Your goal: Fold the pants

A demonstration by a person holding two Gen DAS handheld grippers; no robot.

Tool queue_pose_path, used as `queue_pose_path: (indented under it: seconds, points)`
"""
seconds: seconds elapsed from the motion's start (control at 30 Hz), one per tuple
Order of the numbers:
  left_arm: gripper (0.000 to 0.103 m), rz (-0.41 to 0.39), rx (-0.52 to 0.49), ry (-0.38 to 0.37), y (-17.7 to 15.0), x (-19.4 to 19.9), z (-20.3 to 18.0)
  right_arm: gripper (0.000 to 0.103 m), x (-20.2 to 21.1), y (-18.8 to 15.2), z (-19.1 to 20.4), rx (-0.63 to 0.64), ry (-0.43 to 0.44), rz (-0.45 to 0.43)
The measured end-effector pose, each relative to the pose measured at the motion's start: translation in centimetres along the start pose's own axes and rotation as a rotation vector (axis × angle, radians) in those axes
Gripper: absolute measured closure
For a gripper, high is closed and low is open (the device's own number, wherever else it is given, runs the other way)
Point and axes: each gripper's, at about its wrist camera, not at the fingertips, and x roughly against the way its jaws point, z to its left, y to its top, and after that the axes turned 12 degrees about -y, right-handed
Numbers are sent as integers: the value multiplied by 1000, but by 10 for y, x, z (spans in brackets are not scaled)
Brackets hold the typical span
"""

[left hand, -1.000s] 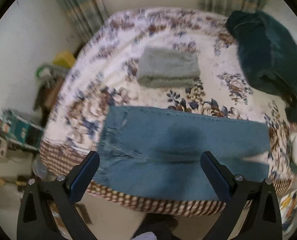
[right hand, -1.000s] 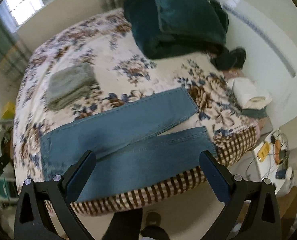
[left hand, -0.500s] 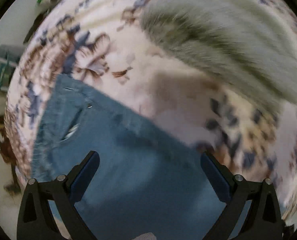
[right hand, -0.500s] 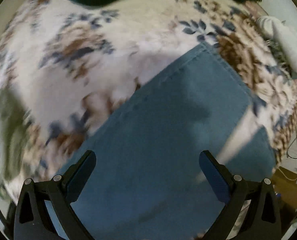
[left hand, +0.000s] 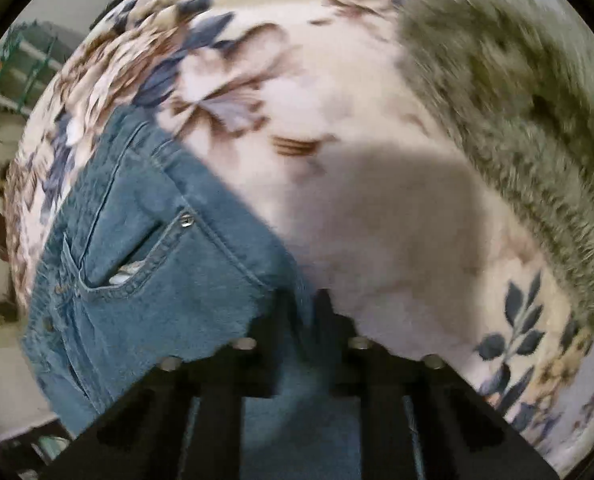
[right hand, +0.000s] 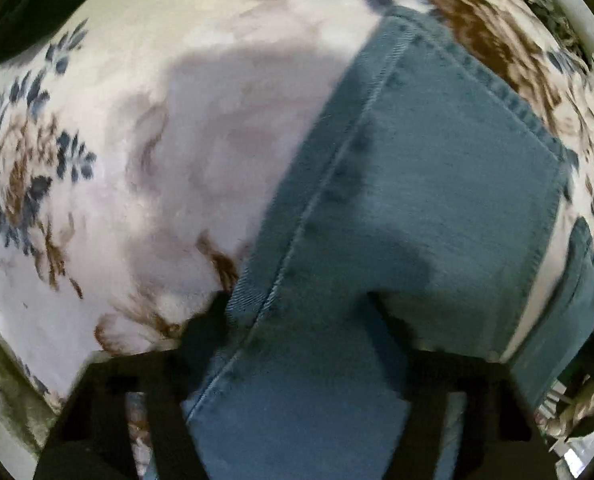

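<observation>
The left gripper is clenching the jeans at the waist edge, pocket lying to its left. The right gripper, jaws just closing, is straddling the leg's side seam on the floral bedspread. Grasping step; next, probably lifting both edges together and carrying them over.

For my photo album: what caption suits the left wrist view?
Left hand-held gripper pinches the jeans' edge on a floral bedspread.
</observation>
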Motion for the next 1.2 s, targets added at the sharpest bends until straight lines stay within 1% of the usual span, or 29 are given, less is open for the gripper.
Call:
queue_pose_path:
  seconds: [0.03,0.07,0.1,0.17,0.23,0.3,0.33,0.37,0.4,0.43,0.47,0.5,0.53,0.57,0.6,0.63,0.7,0.77,0.8,0.83,0.9,0.93,1.0,1.03,1.13,1.2]
  points:
    - [97,-4,1,-31,-3,5,4,73,1,-4,-1,4,16,8]
    - [99,-8,1,-48,-7,12,9,82,2,-8,-1,10,25,15]
    - [99,-15,-3,-58,-11,18,13,92,0,-10,-1,21,39,24]
    - [100,-41,-18,-81,-19,36,20,94,2,-16,-4,42,59,11]
    - [100,-75,-35,-116,-29,66,22,95,9,-24,-6,66,79,-8]
    - [100,-93,-37,-152,-39,93,26,96,20,-35,-13,95,113,-41]
    - [100,-108,-43,-178,-48,114,33,96,25,-43,-18,112,127,-58]
    - [100,-117,-43,-193,-53,121,42,96,30,-48,-23,121,142,-70]
    - [100,-127,-48,-214,-64,141,51,96,35,-55,-30,132,160,-82]
    - [100,-134,-47,-228,-72,148,57,96,42,-64,-36,143,171,-90]
    - [100,-140,-41,-249,-73,150,62,96,54,-71,-43,148,189,-94]
    - [100,-147,-42,-264,-72,152,74,96,59,-80,-56,152,209,-96]
    - [100,-155,-46,-272,-84,161,85,96,71,-82,-65,157,219,-96]
    - [100,-160,-42,-283,-92,164,96,96,75,-94,-81,163,240,-104]
    - [100,-162,-46,-287,-93,160,104,96,82,-100,-99,172,247,-112]
    - [100,-164,-55,-280,-110,170,121,96,85,-104,-121,185,250,-121]
    - [100,-157,-48,-278,-125,166,146,96,91,-112,-181,203,256,-131]
    - [100,-145,-43,-256,-152,167,173,96,88,-117,-221,224,248,-140]
    - [100,-139,-42,-241,-162,162,184,96,79,-127,-236,230,237,-144]
    - [100,-132,-36,-206,-175,153,198,96,75,-127,-250,236,229,-142]
    - [101,-112,-10,-191,-190,137,215,96,53,-137,-267,251,196,-132]
    - [101,-104,4,-162,-197,123,227,96,39,-142,-275,253,176,-113]
    - [101,-86,25,-142,-203,104,241,96,21,-145,-279,265,141,-97]
    - [102,-85,30,-117,-204,91,249,96,10,-147,-285,267,123,-97]
    - [102,-74,34,-99,-203,72,262,96,-12,-146,-292,266,95,-84]
    - [101,-59,39,-130,-202,68,267,96,-23,-145,-294,277,90,-72]
